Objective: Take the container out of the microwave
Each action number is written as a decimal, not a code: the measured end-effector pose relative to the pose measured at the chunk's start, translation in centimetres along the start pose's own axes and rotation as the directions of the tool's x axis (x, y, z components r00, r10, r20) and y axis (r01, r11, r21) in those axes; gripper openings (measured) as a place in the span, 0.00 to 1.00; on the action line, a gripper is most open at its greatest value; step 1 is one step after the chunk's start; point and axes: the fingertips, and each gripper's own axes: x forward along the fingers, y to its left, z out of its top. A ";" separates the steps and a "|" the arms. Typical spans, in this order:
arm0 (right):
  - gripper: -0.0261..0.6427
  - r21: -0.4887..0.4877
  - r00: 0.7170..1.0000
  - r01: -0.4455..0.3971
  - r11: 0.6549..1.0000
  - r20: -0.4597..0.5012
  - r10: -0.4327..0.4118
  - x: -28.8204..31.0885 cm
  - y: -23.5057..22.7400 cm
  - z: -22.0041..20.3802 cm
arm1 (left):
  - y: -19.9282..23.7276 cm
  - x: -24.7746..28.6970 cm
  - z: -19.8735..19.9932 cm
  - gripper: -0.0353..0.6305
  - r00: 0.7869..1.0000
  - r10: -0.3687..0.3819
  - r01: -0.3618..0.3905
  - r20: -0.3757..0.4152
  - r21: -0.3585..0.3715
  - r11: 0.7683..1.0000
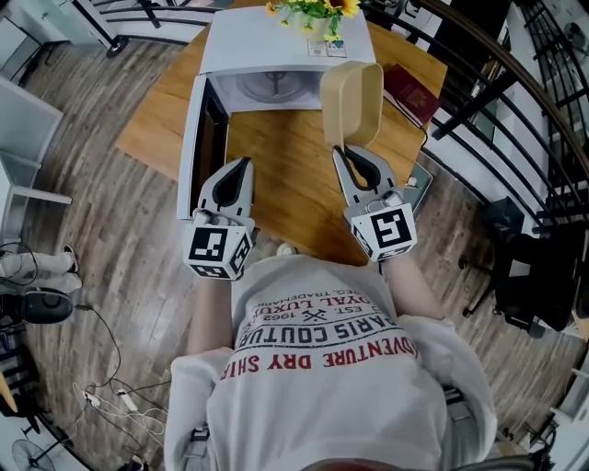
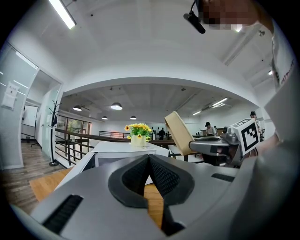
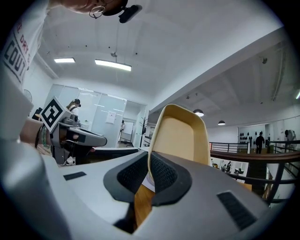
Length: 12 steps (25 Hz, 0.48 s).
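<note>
The beige container (image 1: 352, 103) hangs tilted on its side above the wooden table (image 1: 285, 193), in front of the white microwave (image 1: 276, 41). The microwave's door (image 1: 195, 138) stands open to the left. My right gripper (image 1: 340, 151) is shut on the container's rim; in the right gripper view the pads (image 3: 161, 171) pinch the thin wall of the container (image 3: 183, 136). My left gripper (image 1: 245, 164) is shut and holds nothing, just off the open door. From the left gripper view, its tips (image 2: 149, 156) meet before the microwave (image 2: 124, 149), with the container (image 2: 177, 133) to the right.
A vase of yellow flowers (image 1: 314, 13) stands on top of the microwave. A dark red book (image 1: 411, 92) lies on the table's right corner. A black railing (image 1: 515, 87) runs close along the right side. The table's near edge is at my body.
</note>
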 end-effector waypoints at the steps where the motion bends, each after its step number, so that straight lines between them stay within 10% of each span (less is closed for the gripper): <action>1: 0.10 -0.002 1.000 0.002 1.000 0.003 -0.002 0.0 0.0 0.1 | 0.0 0.0 0.0 0.07 1.000 0.000 0.000 0.000 -0.001 1.000; 12: 0.10 0.019 1.000 0.024 1.000 0.011 -0.024 0.1 -0.6 0.0 | 0.1 0.3 -0.2 0.07 1.000 0.004 -0.004 -0.005 -0.015 1.000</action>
